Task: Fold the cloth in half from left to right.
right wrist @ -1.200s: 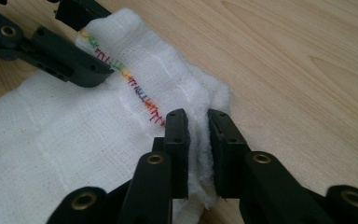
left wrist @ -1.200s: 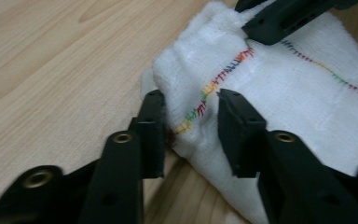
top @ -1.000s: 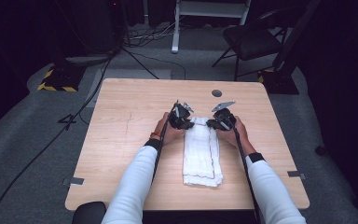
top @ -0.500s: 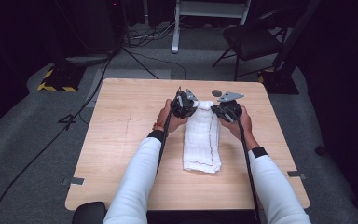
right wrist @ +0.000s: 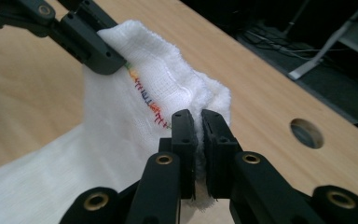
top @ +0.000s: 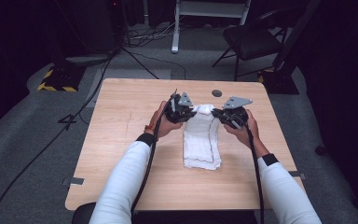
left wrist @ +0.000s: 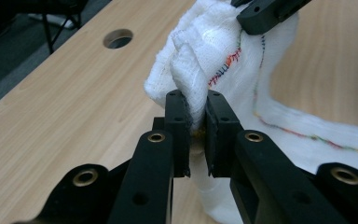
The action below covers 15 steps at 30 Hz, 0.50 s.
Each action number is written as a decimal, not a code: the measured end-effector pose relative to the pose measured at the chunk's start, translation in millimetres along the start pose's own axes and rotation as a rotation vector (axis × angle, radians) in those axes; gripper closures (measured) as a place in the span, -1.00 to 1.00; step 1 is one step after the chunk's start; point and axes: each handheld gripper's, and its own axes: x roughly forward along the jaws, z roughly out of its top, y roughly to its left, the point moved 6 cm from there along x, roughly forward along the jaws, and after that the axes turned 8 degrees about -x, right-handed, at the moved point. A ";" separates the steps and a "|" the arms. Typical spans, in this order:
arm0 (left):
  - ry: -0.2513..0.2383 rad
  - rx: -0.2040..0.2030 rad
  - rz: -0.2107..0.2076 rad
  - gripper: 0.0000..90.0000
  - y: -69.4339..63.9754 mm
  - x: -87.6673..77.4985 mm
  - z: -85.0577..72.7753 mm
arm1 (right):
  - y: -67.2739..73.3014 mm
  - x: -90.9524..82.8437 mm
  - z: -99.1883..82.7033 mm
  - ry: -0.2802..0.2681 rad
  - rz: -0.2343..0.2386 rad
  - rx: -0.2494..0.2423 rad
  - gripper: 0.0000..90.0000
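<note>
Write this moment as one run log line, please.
left tongs: shut on cloth | right tongs: shut on cloth | far edge raised above table

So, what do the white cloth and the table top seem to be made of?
The white cloth looks like woven cotton gauze, matte: an open grid weave shows, with multicoloured stitching along the hem. The table top looks like light wood or a wood-look laminate, smooth and faintly glossy, with fine straight grain lines; which of the two I cannot tell.

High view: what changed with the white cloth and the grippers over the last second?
Both grippers, left and right, rose and carried the far end of the white cloth up off the table. Each stays shut on a corner; the near end still lies on the wood.
</note>
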 end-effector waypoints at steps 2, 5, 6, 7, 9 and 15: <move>-0.001 0.015 -0.029 0.82 -7.2 -4.0 -6.0 | 8.1 -5.3 -3.8 -0.005 0.030 -0.008 0.88; 0.001 0.029 -0.064 0.81 -17.4 -9.9 -14.9 | 20.7 -14.2 -8.3 -0.017 0.073 -0.023 0.88; -0.001 0.033 -0.075 0.81 -21.7 -12.7 -18.3 | 24.8 -17.2 -9.5 -0.023 0.088 -0.028 0.88; 0.003 0.040 -0.080 0.80 -24.3 -14.4 -20.5 | 29.9 -21.2 -11.2 -0.034 0.103 -0.032 0.88; 0.001 0.057 -0.095 0.79 -32.3 -18.1 -26.2 | 38.3 -26.4 -14.1 -0.041 0.125 -0.039 0.88; 0.020 0.086 -0.144 0.79 -52.7 -24.0 -44.9 | 63.3 -39.0 -26.4 -0.055 0.198 -0.053 0.88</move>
